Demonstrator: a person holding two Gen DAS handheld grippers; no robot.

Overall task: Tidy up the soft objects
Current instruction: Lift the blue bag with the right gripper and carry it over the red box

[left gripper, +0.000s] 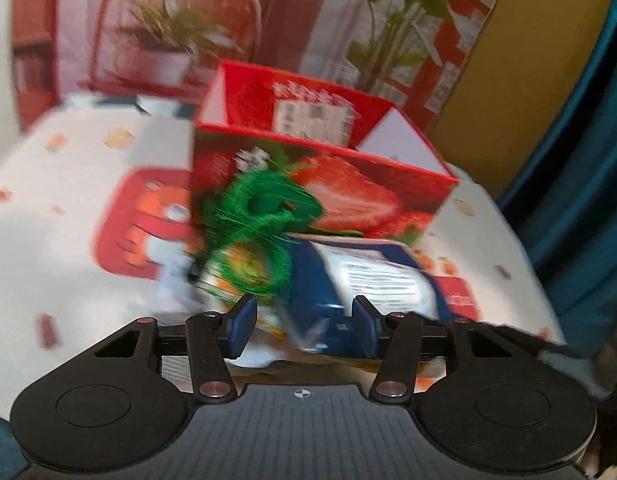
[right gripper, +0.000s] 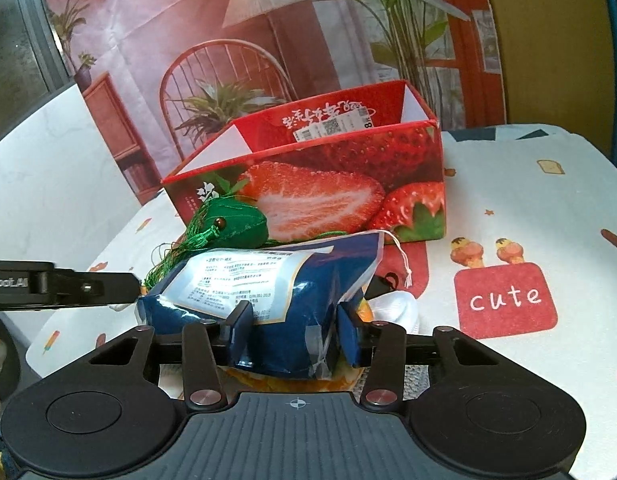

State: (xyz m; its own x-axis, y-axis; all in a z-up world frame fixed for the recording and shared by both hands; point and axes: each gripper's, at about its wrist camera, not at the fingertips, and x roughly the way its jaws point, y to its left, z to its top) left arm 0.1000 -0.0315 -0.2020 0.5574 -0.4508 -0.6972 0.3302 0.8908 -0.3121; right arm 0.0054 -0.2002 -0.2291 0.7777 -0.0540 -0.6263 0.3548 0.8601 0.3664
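Note:
A blue snack bag [right gripper: 268, 292] lies on the table in front of an open red strawberry box [right gripper: 328, 184]. My right gripper [right gripper: 294, 330] is closed on the bag's near end, its pads pressing both sides. A green stuffed pouch with tassels [right gripper: 232, 224] rests against the bag's far side, by the box. In the blurred left wrist view the green pouch [left gripper: 264, 216] hangs ahead of my left gripper [left gripper: 304, 326], whose jaws stand apart with the blue bag [left gripper: 348, 280] just beyond. The box [left gripper: 316, 168] stands behind.
A white item [right gripper: 396, 308] and an orange packet [right gripper: 264, 384] lie under and beside the blue bag. The tablecloth [right gripper: 528, 208] has a red "cute" patch [right gripper: 506, 300]. A printed backdrop stands behind the box. The left gripper's arm [right gripper: 60, 284] reaches in from the left.

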